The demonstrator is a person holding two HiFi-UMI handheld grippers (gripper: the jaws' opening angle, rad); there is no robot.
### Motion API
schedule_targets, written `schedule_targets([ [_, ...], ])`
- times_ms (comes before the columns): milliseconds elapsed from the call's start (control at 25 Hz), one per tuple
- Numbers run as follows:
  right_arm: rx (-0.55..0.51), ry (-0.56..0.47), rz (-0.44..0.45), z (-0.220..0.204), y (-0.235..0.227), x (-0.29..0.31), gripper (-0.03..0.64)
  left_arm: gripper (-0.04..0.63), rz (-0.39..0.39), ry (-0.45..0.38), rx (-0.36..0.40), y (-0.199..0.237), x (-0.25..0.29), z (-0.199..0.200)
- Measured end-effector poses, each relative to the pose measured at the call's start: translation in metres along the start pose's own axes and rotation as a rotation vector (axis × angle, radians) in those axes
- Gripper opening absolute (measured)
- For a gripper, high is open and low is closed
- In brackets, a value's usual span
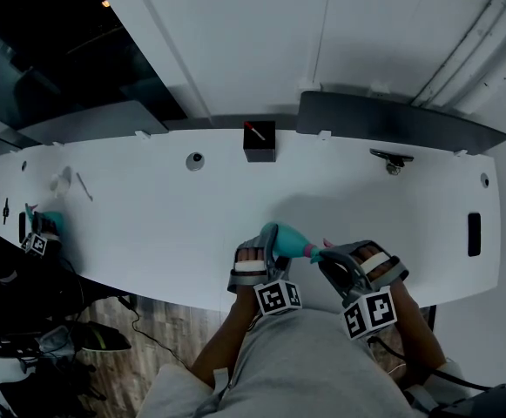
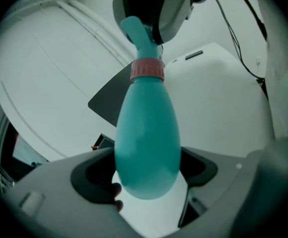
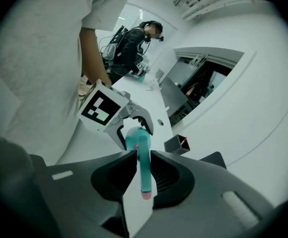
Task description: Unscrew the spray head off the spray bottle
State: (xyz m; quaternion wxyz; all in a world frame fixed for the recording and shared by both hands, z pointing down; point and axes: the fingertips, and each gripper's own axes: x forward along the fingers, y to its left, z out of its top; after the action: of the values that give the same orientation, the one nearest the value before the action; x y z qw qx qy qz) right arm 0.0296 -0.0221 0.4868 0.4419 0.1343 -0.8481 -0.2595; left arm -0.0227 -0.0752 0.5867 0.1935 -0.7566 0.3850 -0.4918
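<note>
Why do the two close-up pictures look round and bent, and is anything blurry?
Left gripper view: a wide-angle lens bends the lines on the wall and darkens the corners; the bottle looms close and soft. Right gripper view: same curving, with the spray head fairly sharp. Head view: dim, with the table edge bowed.

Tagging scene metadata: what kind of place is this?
Probably an office or lab workroom: a long white table with a cable grommet, wood-look floor, and another person working at its far end.

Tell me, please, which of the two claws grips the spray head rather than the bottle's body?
The right claw: its jaws pinch the thin teal spray head, while the left claw clasps the spray bottle around its wide teal body.
</note>
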Motion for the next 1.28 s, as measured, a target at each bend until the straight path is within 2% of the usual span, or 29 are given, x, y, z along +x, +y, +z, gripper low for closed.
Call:
schedule_targets([
  [40,0.049,-0.030,-0.023,0.003,-0.005,-0.004,0.092,0.387,0.004,0.001,-0.029,0.002,0.000,-0.001],
  [120,0.225,-0.118,-0.054,0.008,-0.019,-0.016,0.165,0.385,0.025,0.007,-0.075,0.008,-0.001,-0.003],
  [200,0.500,-0.257,-0.055,0.016,-0.036,-0.035,0.187,0.385,0.061,0.008,-0.095,0.018,-0.001,-0.005],
  [240,0.704,-0.343,-0.028,0.019,-0.042,-0.044,0.186,0.385,0.084,0.006,-0.095,0.023,-0.002,-0.006],
  [360,1.509,-0.581,0.176,0.013,-0.047,-0.058,0.156,0.385,0.167,-0.001,-0.060,0.039,-0.004,-0.006],
  [400,1.745,-0.628,0.236,0.007,-0.046,-0.055,0.156,0.385,0.194,-0.006,-0.041,0.043,-0.005,-0.005],
  [440,1.925,-0.640,0.275,0.000,-0.042,-0.048,0.156,0.385,0.216,-0.011,-0.022,0.046,-0.006,-0.004],
  [520,2.134,-0.588,0.285,-0.014,-0.031,-0.031,0.156,0.385,0.245,-0.024,0.014,0.049,-0.008,0.002],
  [640,2.331,-0.521,0.237,-0.030,-0.019,-0.014,0.163,0.385,0.270,-0.029,0.066,0.049,-0.009,0.009],
  [720,2.417,-0.529,0.215,-0.031,-0.020,-0.010,0.175,0.385,0.284,-0.026,0.099,0.047,-0.010,0.011],
  [840,2.457,-0.508,0.196,-0.031,-0.021,-0.005,0.207,0.385,0.309,-0.035,0.162,0.044,-0.012,0.014],
  [920,2.420,-0.468,0.194,-0.032,-0.017,-0.001,0.192,0.385,0.311,-0.035,0.176,0.043,-0.013,0.015],
  [1000,2.355,-0.437,0.184,-0.032,-0.015,0.002,0.141,0.385,0.304,-0.027,0.185,0.041,-0.011,0.013],
  [1120,2.280,-0.430,0.194,-0.026,-0.018,0.005,0.120,0.385,0.280,-0.021,0.171,0.037,-0.009,0.010],
  [1200,2.104,-0.392,0.189,-0.021,-0.020,0.005,0.114,0.385,0.257,-0.021,0.135,0.034,-0.008,0.008],
  [1280,1.780,-0.315,0.162,-0.016,-0.020,0.003,0.106,0.385,0.229,-0.025,0.086,0.031,-0.007,0.008],
])
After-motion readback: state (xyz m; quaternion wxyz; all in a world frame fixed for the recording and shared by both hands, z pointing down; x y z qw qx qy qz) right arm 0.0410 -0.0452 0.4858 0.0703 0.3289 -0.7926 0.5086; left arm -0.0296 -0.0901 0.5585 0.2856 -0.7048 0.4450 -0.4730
